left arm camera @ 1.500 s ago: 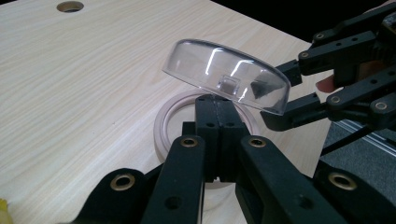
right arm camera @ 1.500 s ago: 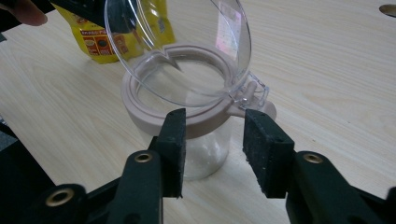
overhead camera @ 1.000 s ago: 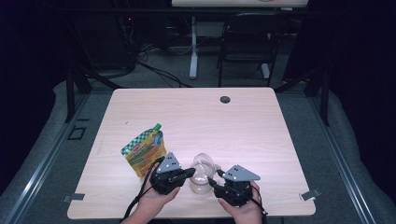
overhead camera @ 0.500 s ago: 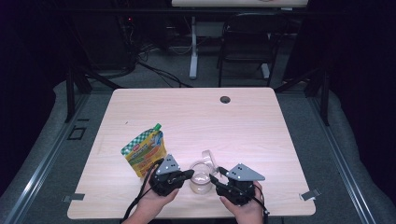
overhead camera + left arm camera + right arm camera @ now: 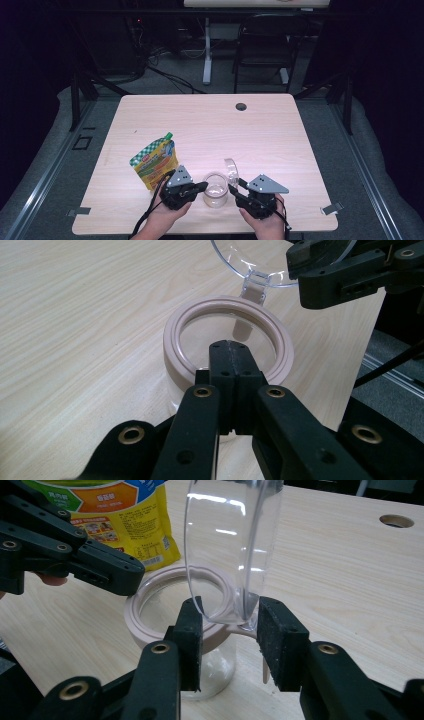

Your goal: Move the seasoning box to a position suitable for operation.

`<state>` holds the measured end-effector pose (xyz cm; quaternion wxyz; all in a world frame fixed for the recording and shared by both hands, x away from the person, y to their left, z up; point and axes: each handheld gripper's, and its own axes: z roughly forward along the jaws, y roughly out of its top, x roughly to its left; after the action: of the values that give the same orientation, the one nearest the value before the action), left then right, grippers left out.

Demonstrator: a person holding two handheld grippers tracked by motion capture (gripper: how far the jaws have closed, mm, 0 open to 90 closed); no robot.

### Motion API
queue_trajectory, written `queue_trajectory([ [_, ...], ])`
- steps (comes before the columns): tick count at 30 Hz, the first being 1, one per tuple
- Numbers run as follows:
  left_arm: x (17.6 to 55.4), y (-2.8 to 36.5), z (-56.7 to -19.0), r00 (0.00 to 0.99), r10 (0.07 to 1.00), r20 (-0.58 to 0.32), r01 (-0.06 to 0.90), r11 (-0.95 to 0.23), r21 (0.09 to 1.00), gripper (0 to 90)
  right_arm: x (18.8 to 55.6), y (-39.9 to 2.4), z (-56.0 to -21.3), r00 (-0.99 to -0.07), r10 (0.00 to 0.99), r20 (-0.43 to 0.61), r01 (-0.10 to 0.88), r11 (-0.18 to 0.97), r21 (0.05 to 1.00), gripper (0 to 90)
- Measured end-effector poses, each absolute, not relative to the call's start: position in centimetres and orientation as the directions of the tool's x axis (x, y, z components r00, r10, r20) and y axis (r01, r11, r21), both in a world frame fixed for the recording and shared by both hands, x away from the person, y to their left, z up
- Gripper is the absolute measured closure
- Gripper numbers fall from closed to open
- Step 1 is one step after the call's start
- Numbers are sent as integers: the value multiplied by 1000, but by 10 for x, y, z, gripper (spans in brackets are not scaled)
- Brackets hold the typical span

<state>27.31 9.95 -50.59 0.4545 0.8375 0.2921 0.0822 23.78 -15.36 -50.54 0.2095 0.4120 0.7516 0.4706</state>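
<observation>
Two grippers meet at a clear jar (image 5: 215,190) near the lower middle of the high view. The left gripper (image 5: 199,188), jaws pressed together with nothing between them, rests its tips on the jar's beige rim (image 5: 227,337). The jaws of the right gripper (image 5: 227,630) have just been closing around the hinged clear lid (image 5: 232,545), which stands upright and open; whether the pads press it I cannot tell. The opening seems done. A yellow spouted food pouch (image 5: 155,161), left of the jar, looks untouched, so filling probably remains.
</observation>
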Motion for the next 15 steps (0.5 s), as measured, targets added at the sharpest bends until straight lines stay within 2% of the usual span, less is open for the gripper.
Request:
queue_trajectory([
  [15,273,99,-506,817,562,-131,414,-414,811,900,242,-161,-509,-549,829,108,445,180,877,679],
])
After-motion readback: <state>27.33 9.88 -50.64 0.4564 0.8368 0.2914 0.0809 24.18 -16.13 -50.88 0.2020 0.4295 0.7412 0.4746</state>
